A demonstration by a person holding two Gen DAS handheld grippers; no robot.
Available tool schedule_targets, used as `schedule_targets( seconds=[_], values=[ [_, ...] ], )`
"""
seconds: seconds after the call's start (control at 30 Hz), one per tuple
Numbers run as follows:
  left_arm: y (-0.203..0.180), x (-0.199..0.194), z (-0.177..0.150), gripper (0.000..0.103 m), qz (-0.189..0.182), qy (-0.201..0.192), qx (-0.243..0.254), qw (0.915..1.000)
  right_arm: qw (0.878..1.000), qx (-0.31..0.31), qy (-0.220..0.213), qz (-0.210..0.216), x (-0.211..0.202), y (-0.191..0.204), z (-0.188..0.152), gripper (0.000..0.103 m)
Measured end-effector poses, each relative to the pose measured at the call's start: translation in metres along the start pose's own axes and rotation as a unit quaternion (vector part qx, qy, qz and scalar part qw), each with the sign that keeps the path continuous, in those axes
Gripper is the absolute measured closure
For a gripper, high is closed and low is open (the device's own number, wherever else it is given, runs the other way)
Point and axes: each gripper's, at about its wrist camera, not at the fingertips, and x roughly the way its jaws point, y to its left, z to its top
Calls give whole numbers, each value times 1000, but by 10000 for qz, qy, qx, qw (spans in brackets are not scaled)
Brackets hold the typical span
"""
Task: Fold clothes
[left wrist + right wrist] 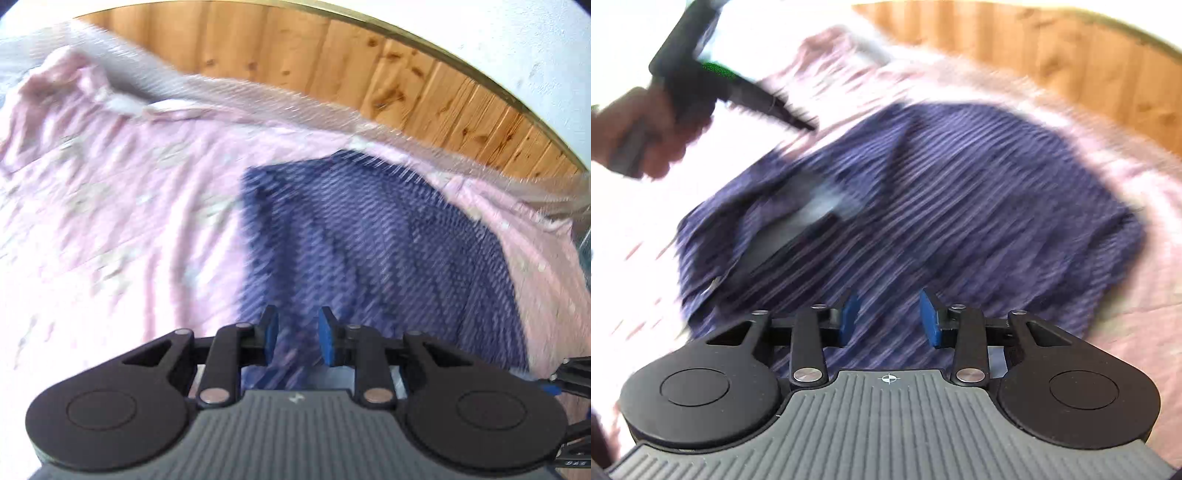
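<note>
A dark blue striped garment (376, 240) lies flat on a pink bedsheet (122, 192). In the right wrist view the garment (953, 206) shows its collar opening with a grey lining at the left. My left gripper (297, 334) is open and empty just above the garment's near edge. It also shows in the right wrist view (809, 127), held by a hand at the upper left, beyond the garment's far left edge. My right gripper (890, 315) is open and empty above the garment's near part. Both views are blurred by motion.
A wooden panelled wall (332, 70) runs along the far side of the bed, also in the right wrist view (1052, 48). A pale bed edge (258, 92) borders the sheet. A white wall (517, 48) rises beyond.
</note>
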Motion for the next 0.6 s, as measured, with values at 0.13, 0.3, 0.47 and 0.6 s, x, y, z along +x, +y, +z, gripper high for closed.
schedule_targets(
  seconds=[0.13,0.3,0.47,0.6],
  values=[
    [26,-39,-41,77,123,205,-208,9995,9930,1064,31,-502,-1,-7,-4,74],
    [39,-36,-70,71,-180,419,-505,9977,9795,1752,-450,883,3,34,44,60],
    [32,-19,-82,71,-416,472,-338,9974,9674,2212,109,1231,77,62,73,92],
    [33,-10,-92,65,-232,529,-292,9979,9677,2441,-381,503,42,68,73,103]
  ],
)
